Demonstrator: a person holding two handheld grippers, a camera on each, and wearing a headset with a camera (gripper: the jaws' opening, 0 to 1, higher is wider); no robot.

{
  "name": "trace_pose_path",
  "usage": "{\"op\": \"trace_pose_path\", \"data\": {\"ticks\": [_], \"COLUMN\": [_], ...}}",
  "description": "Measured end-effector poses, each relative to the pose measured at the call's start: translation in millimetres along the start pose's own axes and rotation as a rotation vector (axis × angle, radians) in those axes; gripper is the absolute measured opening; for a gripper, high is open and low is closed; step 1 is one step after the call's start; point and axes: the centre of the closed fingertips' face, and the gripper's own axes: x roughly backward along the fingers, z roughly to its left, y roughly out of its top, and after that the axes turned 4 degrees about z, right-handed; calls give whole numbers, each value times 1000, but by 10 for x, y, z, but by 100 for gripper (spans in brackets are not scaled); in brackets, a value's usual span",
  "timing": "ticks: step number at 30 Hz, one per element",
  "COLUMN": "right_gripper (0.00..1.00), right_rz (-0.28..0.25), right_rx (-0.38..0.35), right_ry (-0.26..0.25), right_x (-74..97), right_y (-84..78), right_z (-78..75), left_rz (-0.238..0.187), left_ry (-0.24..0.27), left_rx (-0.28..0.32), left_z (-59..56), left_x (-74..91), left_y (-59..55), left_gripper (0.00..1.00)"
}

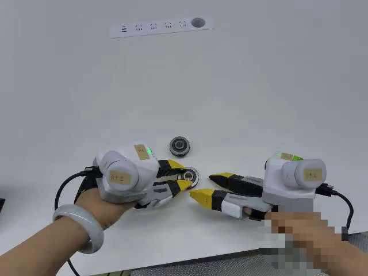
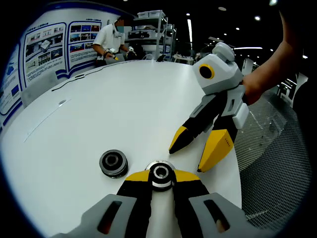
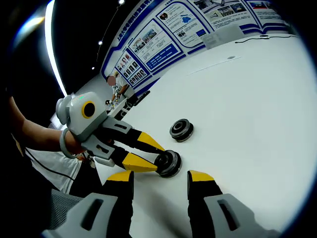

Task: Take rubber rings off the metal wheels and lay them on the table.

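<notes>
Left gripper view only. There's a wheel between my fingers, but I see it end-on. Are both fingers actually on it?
Observer: Yes. The right gripper view shows the left gripper side-on, and both fingers touch the held wheel.
Operator: Where's the right one aimed?
Observer: In its own view the right gripper is open, and the held wheel sits just ahead of the gap.
Operator: Anything else on the table?
Observer: The head view shows a white power strip far up the table, beyond the loose wheel.
</notes>
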Motion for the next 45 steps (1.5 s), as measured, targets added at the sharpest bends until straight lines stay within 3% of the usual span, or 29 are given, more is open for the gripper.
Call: {"op": "trace_pose_path", "data": {"ticks": [19,45], "right_gripper": [43,44], "right_rz": [-37,-35], "right_rx": [-51,-116], "right_ry": [26,93], "right_x": [-30,-187], "right_y": [125,219], "right_z": [-19,1], "left_rz": [5,2], "left_ry": [-5,0], "left_rx": [-65,-64], "left_z": [4,17], "left_x": [-18,-20], "left_y": [18,9], "left_gripper": [13,11]}}
